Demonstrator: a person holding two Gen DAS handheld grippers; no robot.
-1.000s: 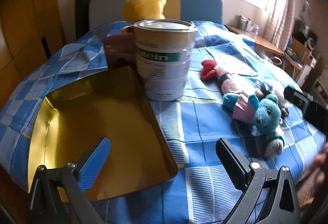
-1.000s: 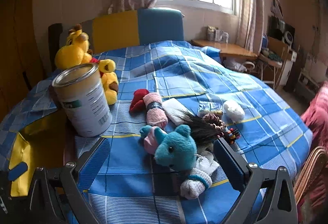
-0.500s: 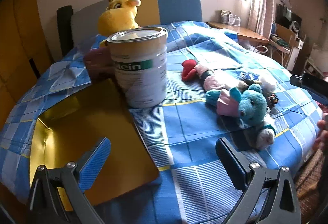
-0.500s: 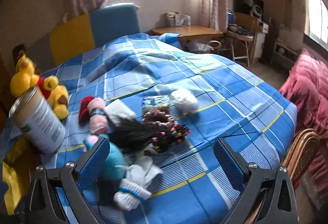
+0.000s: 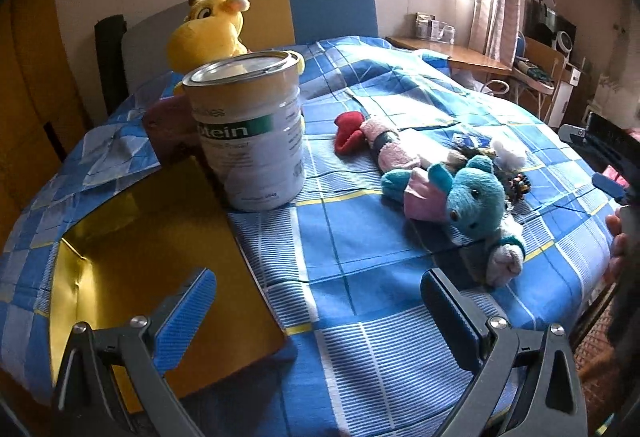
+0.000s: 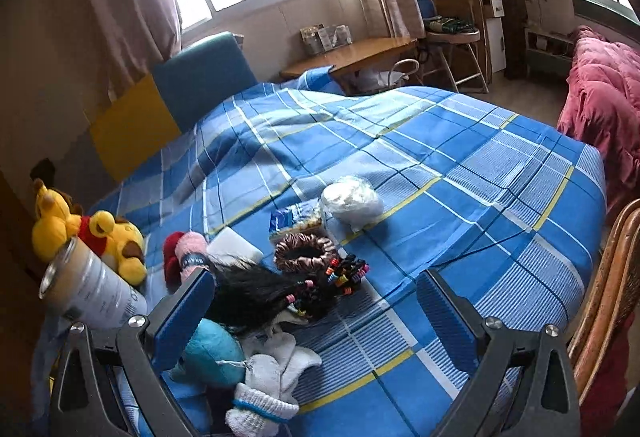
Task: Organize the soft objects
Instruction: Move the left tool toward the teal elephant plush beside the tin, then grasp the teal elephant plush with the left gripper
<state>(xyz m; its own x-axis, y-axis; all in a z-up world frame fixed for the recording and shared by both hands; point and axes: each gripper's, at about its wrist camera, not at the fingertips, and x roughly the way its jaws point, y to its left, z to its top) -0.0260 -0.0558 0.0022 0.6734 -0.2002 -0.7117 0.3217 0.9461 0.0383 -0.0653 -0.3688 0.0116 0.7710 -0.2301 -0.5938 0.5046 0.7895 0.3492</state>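
Observation:
A teal plush bear [image 5: 472, 197] lies on the blue plaid bed, right of a white tin can [image 5: 248, 133]; it also shows in the right wrist view [image 6: 212, 353]. A pink rolled sock with a red end [image 5: 376, 137] lies behind it. A yellow giraffe plush [image 5: 208, 33] sits behind the can. A gold open box [image 5: 152, 261] lies at the front left. My left gripper [image 5: 320, 313] is open and empty, above the box's right edge. My right gripper [image 6: 316, 313] is open and empty, above white socks [image 6: 272, 381], a black wig [image 6: 256, 293] and a brown scrunchie [image 6: 304, 251].
A white wrapped bundle [image 6: 352, 201] and a blue packet [image 6: 296, 219] lie mid-bed. A yellow bear plush [image 6: 108, 241] sits beside the can [image 6: 88, 289]. A wicker chair [image 6: 612, 301] stands at the right, a pink quilt [image 6: 604, 105] and desk [image 6: 352, 55] beyond.
Both grippers have swung to the right. The left view now takes in more of the bed and the teal bear. The right view now looks past the toys toward the bed's far right side.

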